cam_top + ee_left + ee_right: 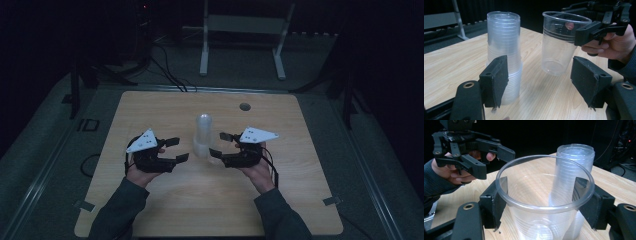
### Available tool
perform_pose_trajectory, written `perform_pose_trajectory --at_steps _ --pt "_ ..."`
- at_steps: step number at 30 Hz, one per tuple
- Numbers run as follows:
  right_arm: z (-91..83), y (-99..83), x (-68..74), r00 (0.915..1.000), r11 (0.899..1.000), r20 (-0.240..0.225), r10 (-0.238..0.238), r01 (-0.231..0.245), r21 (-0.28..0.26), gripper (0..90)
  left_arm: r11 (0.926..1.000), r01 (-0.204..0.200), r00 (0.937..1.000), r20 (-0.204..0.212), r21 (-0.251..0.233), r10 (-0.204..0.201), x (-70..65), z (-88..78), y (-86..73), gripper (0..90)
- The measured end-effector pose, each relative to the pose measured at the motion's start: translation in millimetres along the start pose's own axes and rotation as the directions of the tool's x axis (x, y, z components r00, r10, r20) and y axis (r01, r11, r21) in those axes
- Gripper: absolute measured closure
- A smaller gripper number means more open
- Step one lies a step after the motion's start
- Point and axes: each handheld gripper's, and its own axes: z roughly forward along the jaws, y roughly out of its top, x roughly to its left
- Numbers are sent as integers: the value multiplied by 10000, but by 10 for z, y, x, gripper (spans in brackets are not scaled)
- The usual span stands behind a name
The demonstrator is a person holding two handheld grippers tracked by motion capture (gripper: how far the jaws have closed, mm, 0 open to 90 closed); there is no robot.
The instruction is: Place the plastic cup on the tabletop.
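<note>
Right gripper (541, 205) has its two black jaws pressed against the sides of a single clear cup (544, 202), holding it clear of the wooden table (150, 210); the left gripper view shows the cup (560, 45) hanging above the tabletop, upright, which the dim high view leaves hard to judge. Left gripper (539, 80) stands with jaws spread wide and nothing between them, just left of the tall stack of clear cups (504, 55). From the high view the stack (202, 137) sits near the table's middle, between the two grippers. Through the held cup's wall, the right gripper view shows the stack just behind it
</note>
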Motion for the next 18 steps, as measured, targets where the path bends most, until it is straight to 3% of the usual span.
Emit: perform_pose_trajectory --at_steps 18 --pt "-34 -188 -74 9994 9995 147 306 -307 33 287 10000 0 10000 -6 -21 0 4 -3 0 304"
